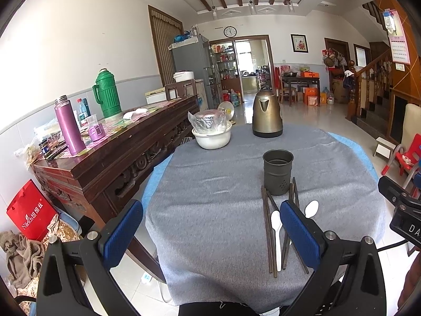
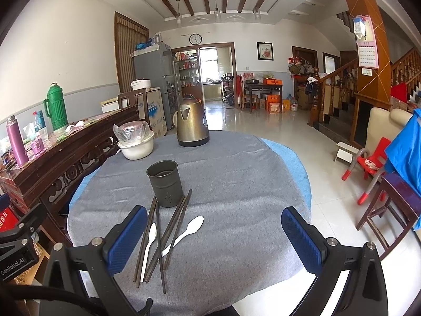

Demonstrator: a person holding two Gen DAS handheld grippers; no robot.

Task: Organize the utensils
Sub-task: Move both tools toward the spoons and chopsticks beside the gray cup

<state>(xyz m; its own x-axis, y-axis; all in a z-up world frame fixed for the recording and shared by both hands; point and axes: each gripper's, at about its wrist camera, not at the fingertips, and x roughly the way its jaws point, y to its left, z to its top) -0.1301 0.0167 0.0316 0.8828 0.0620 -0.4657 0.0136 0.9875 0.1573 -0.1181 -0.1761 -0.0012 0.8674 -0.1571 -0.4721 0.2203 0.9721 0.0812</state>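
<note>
A dark grey utensil holder (image 1: 277,171) (image 2: 165,183) stands upright and empty on the grey tablecloth (image 1: 210,184). In front of it lie several dark chopsticks (image 1: 268,231) (image 2: 168,231) and two white spoons (image 1: 276,234) (image 2: 189,230), loosely crossed. My left gripper (image 1: 210,231) is open and empty, held above the table's near edge, its right finger over the utensils. My right gripper (image 2: 214,237) is open and empty, with the utensils by its left finger (image 2: 126,239).
A brass kettle (image 1: 267,115) (image 2: 192,126) and a white basin with a wrapped pot (image 1: 211,131) (image 2: 135,142) stand at the table's far side. A wooden sideboard (image 1: 118,142) with flasks runs along the left. A wooden stool (image 2: 392,210) and red chair (image 2: 368,166) stand right.
</note>
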